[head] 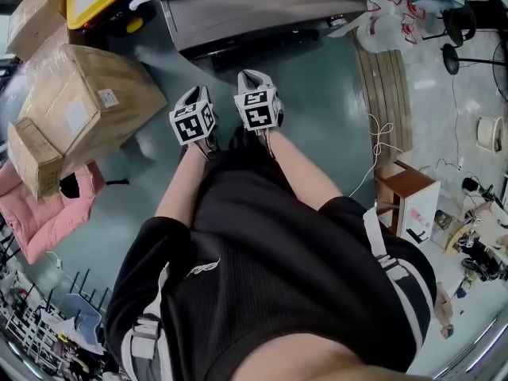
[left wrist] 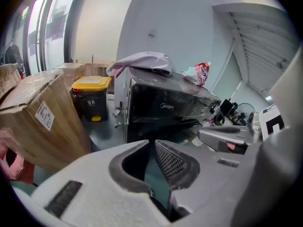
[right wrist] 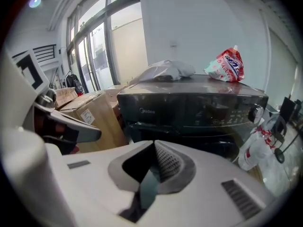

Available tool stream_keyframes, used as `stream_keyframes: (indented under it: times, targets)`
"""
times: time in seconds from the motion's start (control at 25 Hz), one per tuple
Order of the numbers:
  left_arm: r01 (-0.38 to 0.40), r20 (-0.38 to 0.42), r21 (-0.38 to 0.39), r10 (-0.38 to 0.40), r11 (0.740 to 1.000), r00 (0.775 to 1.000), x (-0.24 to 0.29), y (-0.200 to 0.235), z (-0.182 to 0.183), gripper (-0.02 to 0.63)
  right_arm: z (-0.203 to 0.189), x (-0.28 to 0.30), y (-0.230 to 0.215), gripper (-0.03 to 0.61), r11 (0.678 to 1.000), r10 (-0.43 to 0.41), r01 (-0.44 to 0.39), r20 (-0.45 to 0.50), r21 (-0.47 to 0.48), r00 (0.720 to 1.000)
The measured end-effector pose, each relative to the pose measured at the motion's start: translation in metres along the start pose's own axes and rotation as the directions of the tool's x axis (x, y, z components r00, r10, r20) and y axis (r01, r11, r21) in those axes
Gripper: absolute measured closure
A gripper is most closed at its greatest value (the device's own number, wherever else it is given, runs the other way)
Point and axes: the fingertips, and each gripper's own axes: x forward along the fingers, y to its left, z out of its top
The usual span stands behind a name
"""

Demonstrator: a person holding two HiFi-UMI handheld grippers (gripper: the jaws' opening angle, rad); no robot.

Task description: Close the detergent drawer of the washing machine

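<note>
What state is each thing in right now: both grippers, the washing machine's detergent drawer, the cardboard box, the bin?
left gripper, jaws closing, nearly together, nothing between them
right gripper, shut, empty
washing machine, standing upright
detergent drawer, cannot tell from these views whether it is open or shut
cardboard box, closed, tilted
yellow-lidded bin, lid on

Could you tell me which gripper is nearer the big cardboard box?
Left. The left gripper, jaws closing on nothing, is beside the cardboard box; the right gripper lies farther off, beyond it.
</note>
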Motion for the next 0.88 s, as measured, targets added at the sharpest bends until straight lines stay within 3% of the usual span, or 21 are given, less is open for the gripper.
stream_keyframes:
  times: [0.08,0.2,0.32,0.52,0.72,0.88]
  targets:
    - [0.02,-0.003,0.011,-0.02,1.0,1.0,-0.004,0.001,-0.005,0.606,-0.01,-0.009,0.008,0.572,1.0,-0.007,0.007,-0.018,-0.003,1.0]
    - [0.071,0.002,0.084,-0.071,0.994,0.997,-0.007,-0.008,-0.004,0.607,-0.016,-0.02,0.012,0.572,1.0,-0.029,0.029,-0.028,-0.004,0.999]
    - [0.151,-0.01,0.182,-0.152,0.972,0.988,-0.011,-0.019,-0.006,0.607,-0.02,-0.035,0.02,0.572,0.998,-0.066,0.066,-0.015,0.017,0.998]
    - [0.313,-0.043,0.276,-0.314,0.909,0.949,-0.03,-0.03,-0.011,0.607,-0.026,-0.065,0.044,0.572,0.98,-0.171,0.165,0.048,0.111,0.984]
    - [0.427,-0.077,0.337,-0.427,0.839,0.901,-0.056,-0.019,-0.021,0.607,-0.055,-0.095,0.072,0.572,0.937,-0.299,0.288,0.028,0.196,0.954]
    - [0.496,-0.108,0.365,-0.494,0.788,0.863,-0.078,-0.006,-0.041,0.607,-0.055,-0.116,0.096,0.573,0.923,-0.333,0.309,0.073,0.232,0.94]
